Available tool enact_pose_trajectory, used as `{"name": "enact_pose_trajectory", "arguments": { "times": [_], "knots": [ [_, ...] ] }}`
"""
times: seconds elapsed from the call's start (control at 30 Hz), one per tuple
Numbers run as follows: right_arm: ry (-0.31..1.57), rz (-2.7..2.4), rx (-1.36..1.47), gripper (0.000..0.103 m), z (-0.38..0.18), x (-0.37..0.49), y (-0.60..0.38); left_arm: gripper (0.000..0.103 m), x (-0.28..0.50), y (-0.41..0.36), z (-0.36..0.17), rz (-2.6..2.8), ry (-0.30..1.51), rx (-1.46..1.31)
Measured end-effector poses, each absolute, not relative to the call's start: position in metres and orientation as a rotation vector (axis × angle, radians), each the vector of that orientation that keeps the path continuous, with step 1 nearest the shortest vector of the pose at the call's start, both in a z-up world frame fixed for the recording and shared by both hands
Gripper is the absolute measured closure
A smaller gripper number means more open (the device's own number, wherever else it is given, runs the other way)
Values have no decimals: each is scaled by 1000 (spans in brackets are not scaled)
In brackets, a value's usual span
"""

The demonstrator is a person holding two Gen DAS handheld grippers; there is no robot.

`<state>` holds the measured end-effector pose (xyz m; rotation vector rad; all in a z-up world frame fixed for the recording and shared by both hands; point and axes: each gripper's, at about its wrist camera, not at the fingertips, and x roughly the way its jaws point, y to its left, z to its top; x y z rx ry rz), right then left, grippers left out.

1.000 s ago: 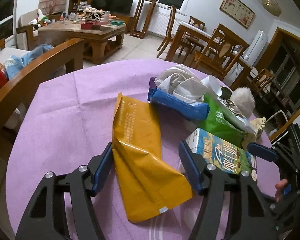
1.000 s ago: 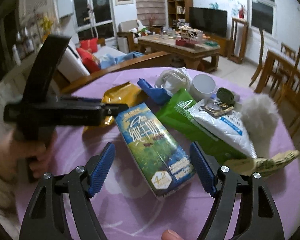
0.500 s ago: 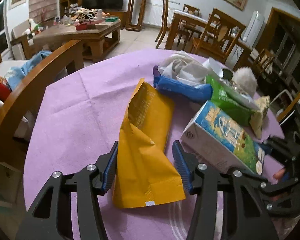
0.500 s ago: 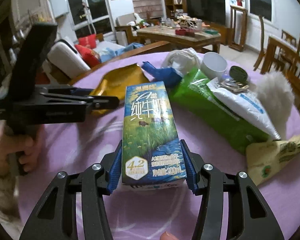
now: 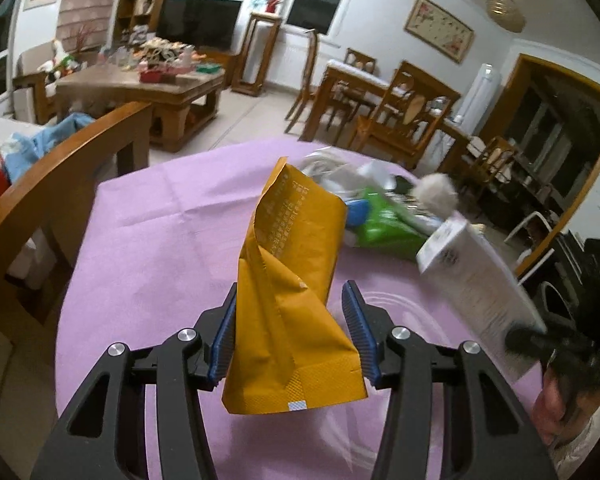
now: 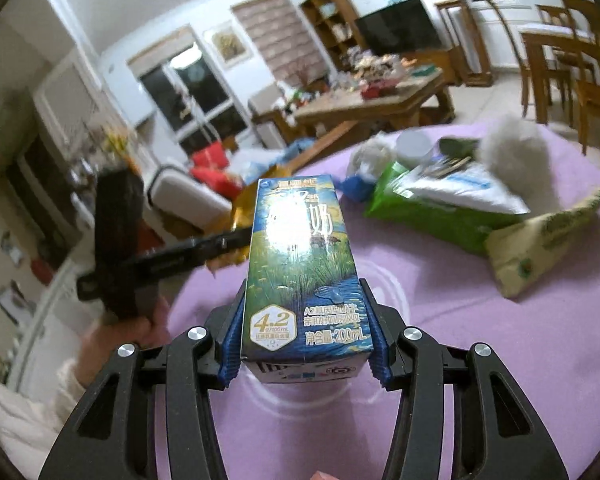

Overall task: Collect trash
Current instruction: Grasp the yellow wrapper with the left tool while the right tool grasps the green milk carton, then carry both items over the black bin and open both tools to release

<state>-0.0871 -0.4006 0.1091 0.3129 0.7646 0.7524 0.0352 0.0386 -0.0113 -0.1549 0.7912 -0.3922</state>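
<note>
My left gripper (image 5: pixel 290 292) is shut on the lower part of a crumpled mustard-yellow bag (image 5: pixel 296 248), which hangs clear of the purple tablecloth (image 5: pixel 160 240). My right gripper (image 6: pixel 303 292) is shut on a blue-and-green milk carton (image 6: pixel 300 256), pads pressed on both sides near its base, carton raised off the tablecloth (image 6: pixel 500 360). In the left wrist view the milk carton (image 5: pixel 476 284) shows blurred at the right, white side up. In the right wrist view the left gripper (image 6: pixel 220 244) reaches in from the left, held by a hand, with a bit of the yellow bag (image 6: pixel 244 208) behind the carton.
A pile of litter lies at the table's far side: a green bag (image 6: pixel 432 216), a white packet on it, a blue wrapper (image 6: pixel 356 188), a white cup (image 6: pixel 414 146), a fluffy white ball (image 6: pixel 516 152), a beige packet (image 6: pixel 548 240). A wooden chair back (image 5: pixel 60 168) stands at the left edge.
Both grippers closed, the left on the yellow bag and the right on the milk carton. Each then lifted its item off the cloth, the carton tipping upward.
</note>
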Motion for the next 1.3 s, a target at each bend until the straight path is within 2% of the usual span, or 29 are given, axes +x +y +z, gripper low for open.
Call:
{"name": "enact_pose_trajectory", "arguments": {
  "times": [0.33, 0.57, 0.93, 1.3],
  "knots": [
    [564, 455, 442, 53, 152, -156, -536, 54, 8, -63, 26, -631, 699, -84],
    [471, 201, 512, 53, 154, -219, -642, 54, -14, -156, 37, -815, 661, -16],
    [422, -184, 581, 53, 111, -315, -768, 54, -54, -294, 22, -1097, 680, 71],
    [435, -381, 590, 53, 63, -352, -818, 54, -84, -392, -12, -1285, 780, 136]
  ]
}}
